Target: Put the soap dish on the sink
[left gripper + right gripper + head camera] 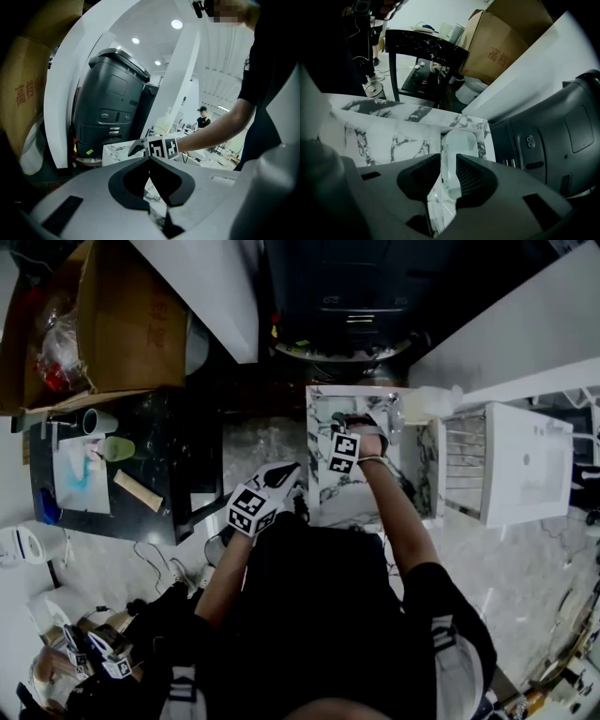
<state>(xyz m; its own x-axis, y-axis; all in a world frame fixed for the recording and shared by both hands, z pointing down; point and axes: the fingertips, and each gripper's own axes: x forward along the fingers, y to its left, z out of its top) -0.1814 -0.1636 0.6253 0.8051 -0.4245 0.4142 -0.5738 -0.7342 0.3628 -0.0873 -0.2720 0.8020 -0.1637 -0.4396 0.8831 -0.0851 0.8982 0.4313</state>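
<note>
Head view: the right gripper [352, 420] hangs over the marble sink [323, 495], and the left gripper [291, 472] is back by the body.

Left gripper view: jaws clenched, nothing in them.

Right gripper view: jaws released around one rim of the pale soap dish [461, 145], which lies flat on the sink's corner.

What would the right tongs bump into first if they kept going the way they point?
Probably the soap dish, lying on the marbled sink top right ahead of the right tongs.
</note>
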